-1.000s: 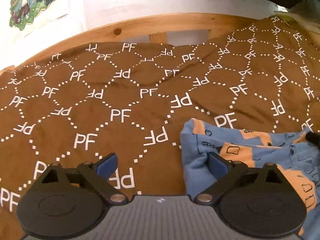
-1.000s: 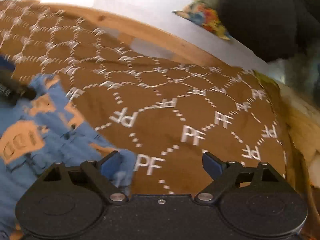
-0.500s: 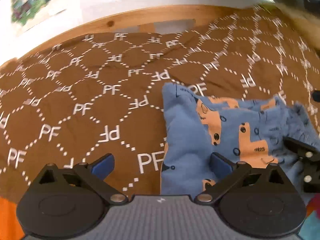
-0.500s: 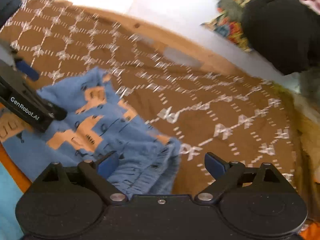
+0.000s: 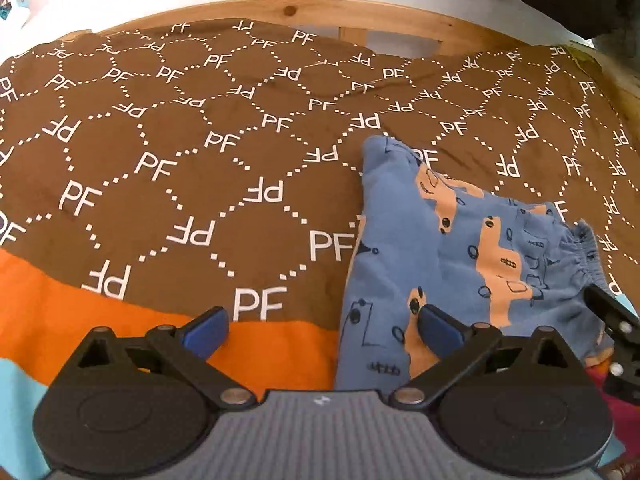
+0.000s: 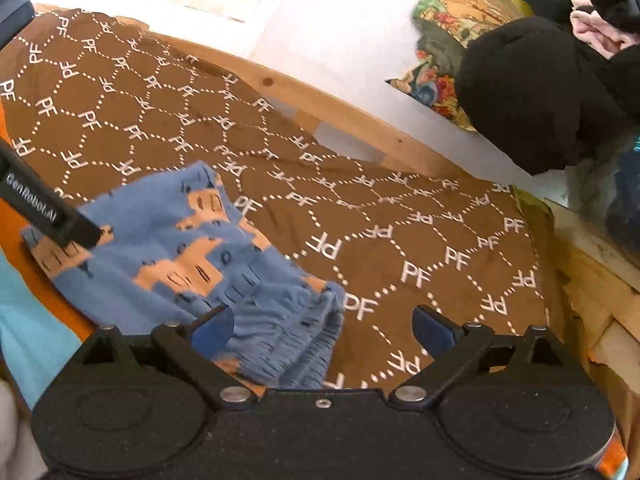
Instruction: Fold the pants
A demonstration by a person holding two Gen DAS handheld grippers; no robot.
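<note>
Pants (image 5: pixel 460 248) lay bunched on the bed (image 5: pixel 180 152). I held both grippers, left (image 5: pixel 320 330) and right (image 6: pixel 322 326), released: between folds. Next I needed edge grasps.

One pair of blue pants (image 5: pixel 460 248) with orange patches lies at four o'clock in the left wrist view. One brown blanket (image 5: pixel 180 152) printed with white PF letters spreads beneath. Two grippers: the left gripper (image 5: pixel 322 328), the right gripper (image 6: pixel 322 326). One black plush toy (image 6: pixel 532 92) at two o'clock. One wooden bed rail (image 5: pixel 380 10) at twelve.
</note>
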